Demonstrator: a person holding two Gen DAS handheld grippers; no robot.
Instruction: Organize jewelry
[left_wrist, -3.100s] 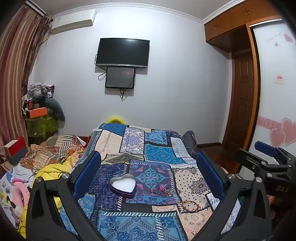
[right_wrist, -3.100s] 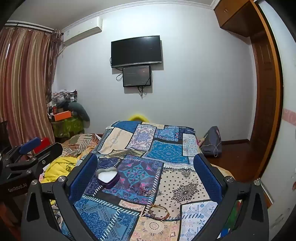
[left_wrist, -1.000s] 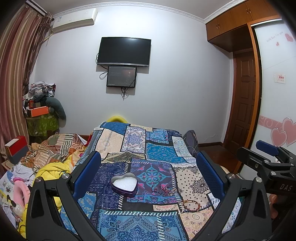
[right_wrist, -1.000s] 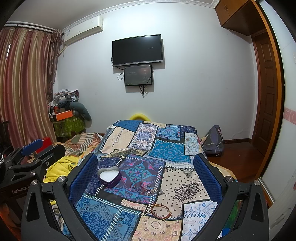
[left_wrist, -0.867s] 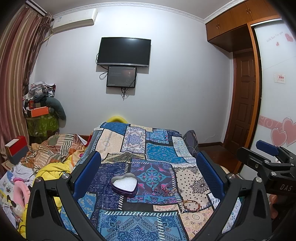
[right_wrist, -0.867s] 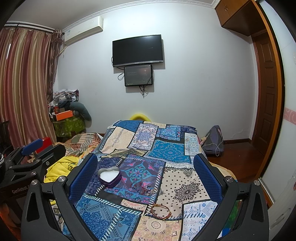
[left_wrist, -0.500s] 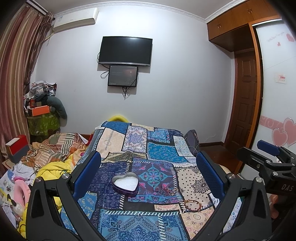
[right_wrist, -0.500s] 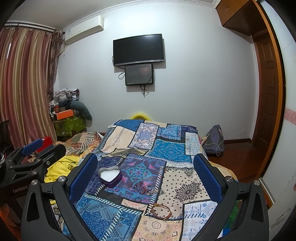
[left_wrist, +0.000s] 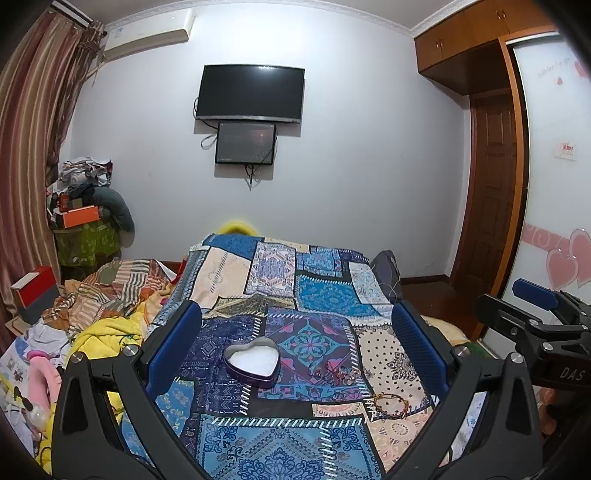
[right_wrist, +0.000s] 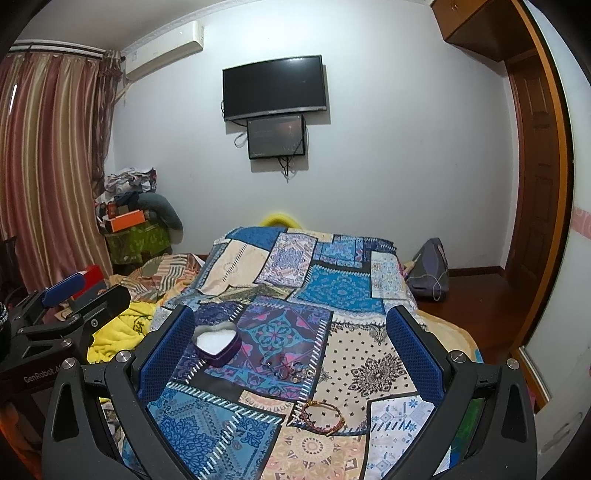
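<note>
A purple heart-shaped tin (left_wrist: 252, 364) with a white lining lies open on the patchwork bedspread (left_wrist: 273, 291); it also shows in the right wrist view (right_wrist: 216, 343). A small heap of rings and earrings (left_wrist: 334, 373) lies to its right, also in the right wrist view (right_wrist: 286, 369). A beaded bracelet (left_wrist: 390, 401) lies nearer, seen again in the right wrist view (right_wrist: 321, 413). My left gripper (left_wrist: 295, 339) is open and empty above the near end of the bed. My right gripper (right_wrist: 290, 341) is open and empty beside it.
Crumpled yellow and striped bedding (left_wrist: 107, 314) lies left of the bedspread. A pile of clothes and boxes (left_wrist: 83, 210) stands at the back left. A grey bag (right_wrist: 430, 273) sits on the floor at the right. A wooden door (left_wrist: 491, 192) is at the right.
Both grippers have drifted slightly, so the room sits a little lower and to the right in view. Nothing on the bed has moved. Both stay open.
</note>
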